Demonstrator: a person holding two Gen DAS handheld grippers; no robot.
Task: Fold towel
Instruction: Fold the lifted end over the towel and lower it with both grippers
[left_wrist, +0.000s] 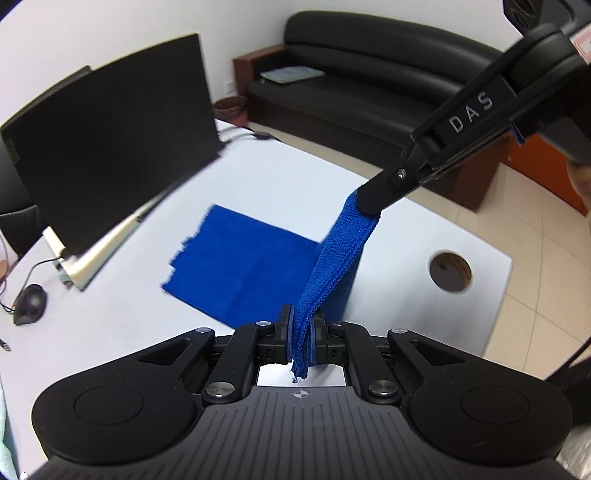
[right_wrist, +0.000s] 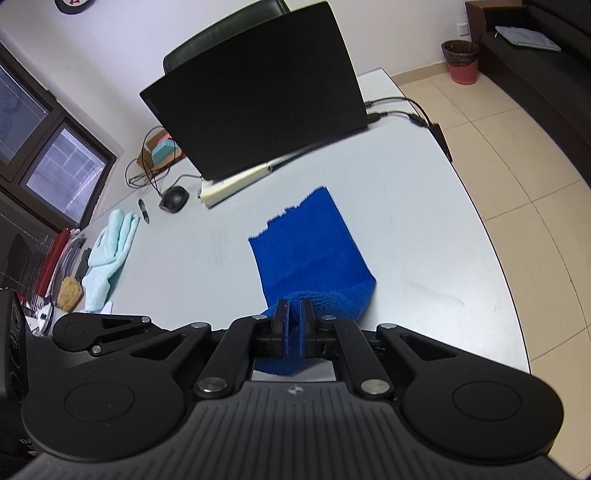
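Observation:
A blue towel (left_wrist: 240, 266) lies on the white table (left_wrist: 110, 332), its far part flat and its near edge lifted. My left gripper (left_wrist: 301, 332) is shut on one near corner of the towel. My right gripper (left_wrist: 369, 205) comes in from the upper right in the left wrist view and is shut on the other corner. The lifted edge stretches taut between them. In the right wrist view the right gripper (right_wrist: 293, 325) pinches the towel (right_wrist: 306, 251) between its blue pads, and the towel runs away from it across the table.
An open black laptop (right_wrist: 258, 92) stands at the back of the table on a cream stand. A black mouse (right_wrist: 173, 198), a pen and a light green cloth (right_wrist: 110, 251) lie to the left. A round cable hole (left_wrist: 450, 271) is near the table's right edge. A black sofa (left_wrist: 369, 74) stands beyond.

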